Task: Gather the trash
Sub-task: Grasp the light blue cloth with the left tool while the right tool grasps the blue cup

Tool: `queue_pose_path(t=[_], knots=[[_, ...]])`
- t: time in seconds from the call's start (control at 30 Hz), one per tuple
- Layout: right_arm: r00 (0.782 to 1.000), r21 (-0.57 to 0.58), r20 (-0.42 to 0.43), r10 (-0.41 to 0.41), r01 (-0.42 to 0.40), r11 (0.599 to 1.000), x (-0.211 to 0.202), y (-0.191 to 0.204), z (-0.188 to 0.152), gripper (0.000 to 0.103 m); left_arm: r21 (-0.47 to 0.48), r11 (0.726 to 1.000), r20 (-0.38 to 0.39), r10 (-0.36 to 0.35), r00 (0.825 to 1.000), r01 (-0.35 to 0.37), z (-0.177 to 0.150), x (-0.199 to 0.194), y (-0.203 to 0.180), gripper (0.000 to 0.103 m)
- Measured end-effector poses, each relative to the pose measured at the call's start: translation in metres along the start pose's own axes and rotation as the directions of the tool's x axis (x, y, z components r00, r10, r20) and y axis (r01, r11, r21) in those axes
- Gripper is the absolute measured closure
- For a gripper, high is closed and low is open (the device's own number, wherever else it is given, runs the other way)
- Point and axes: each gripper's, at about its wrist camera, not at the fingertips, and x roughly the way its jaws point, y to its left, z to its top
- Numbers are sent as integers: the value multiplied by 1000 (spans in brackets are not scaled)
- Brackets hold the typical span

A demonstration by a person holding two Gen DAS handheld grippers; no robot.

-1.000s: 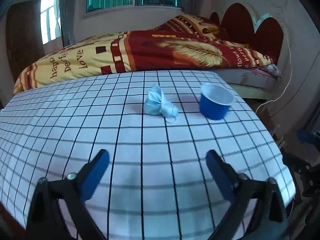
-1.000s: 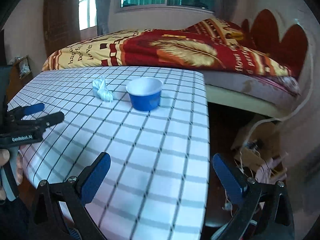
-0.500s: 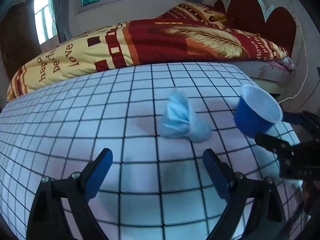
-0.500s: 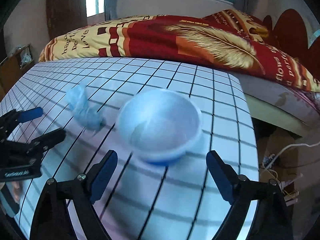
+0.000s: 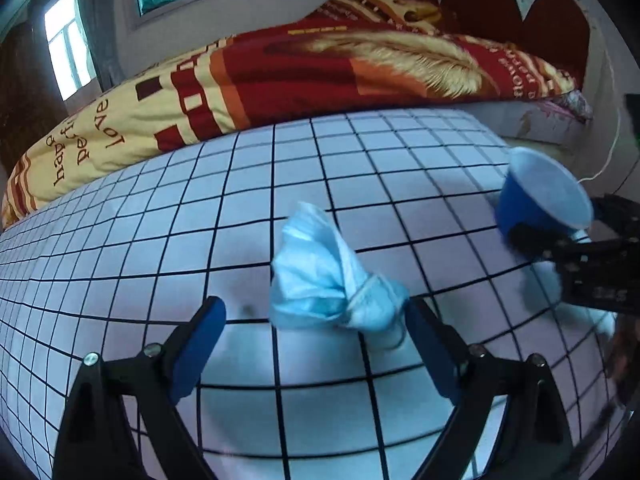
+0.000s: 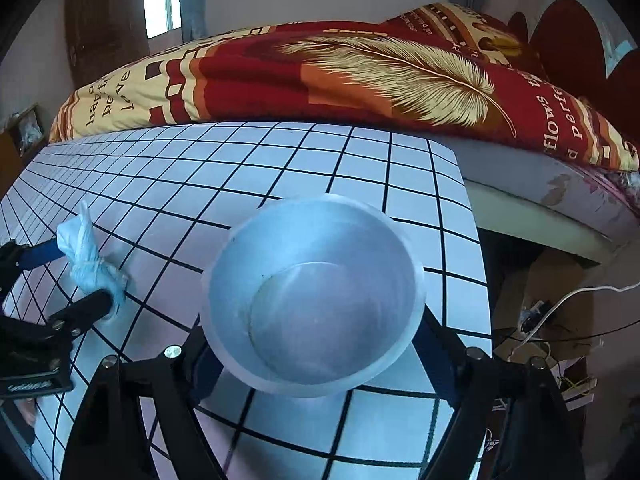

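A crumpled pale-blue tissue wad (image 5: pixel 332 280) lies on the checked tablecloth (image 5: pixel 360 168). My left gripper (image 5: pixel 316 328) is open, its blue pads on either side of the wad's near end; the right pad touches it. The wad also shows in the right wrist view (image 6: pixel 90 260), between the left gripper's fingers. A blue cup with a white inside (image 5: pixel 540 200) stands to the right. My right gripper (image 6: pixel 316 344) is open around the cup (image 6: pixel 312 304), its pads hidden behind the cup's rim. The cup looks empty.
A bed with a red and yellow feather-print blanket (image 5: pixel 320 64) runs along the table's far side. The table's right edge (image 6: pixel 476 260) drops to a floor with cables and boxes (image 6: pixel 540 320). The right gripper's body (image 5: pixel 592 264) is close beside the wad.
Both grippers have moved forward. The left one has come up around the tissue wad; the right one has come up around the cup. Both stay open.
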Motion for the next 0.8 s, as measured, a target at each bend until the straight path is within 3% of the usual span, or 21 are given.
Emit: queue_pose_path(t=[0.13, 0.27, 0.4, 0.43, 0.5, 0.6, 0.8], knots=[[1000, -1, 3, 19, -19, 1000, 0, 0, 3, 18, -63, 998, -21, -25, 999, 23, 6, 8, 12, 16], [1000, -18, 12, 18, -18, 1000, 2, 6, 8, 18, -54, 999, -5, 8, 1000, -8, 9, 7, 9, 16], [1000, -15, 17, 20, -20, 1000, 1, 5, 9, 18, -72, 997, -8, -18, 1000, 17, 15, 12, 11, 18], [1000, -11, 21, 23, -23, 1000, 1, 4, 9, 26, -78, 996, -22, -39, 999, 37, 16, 16, 11, 24], [999, -7, 20, 26, -26, 1000, -1, 3, 8, 26, -81, 995, -18, -60, 998, 59, 17, 16, 11, 64], [999, -18, 35, 17, -17, 1000, -8, 5, 3, 26, -79, 993, -12, -90, 996, 89, 15, 12, 9, 71], [999, -31, 42, 3, -2, 1000, -17, 6, -11, 26, -63, 992, 30, -112, 993, 113, 4, -3, 6, 71]])
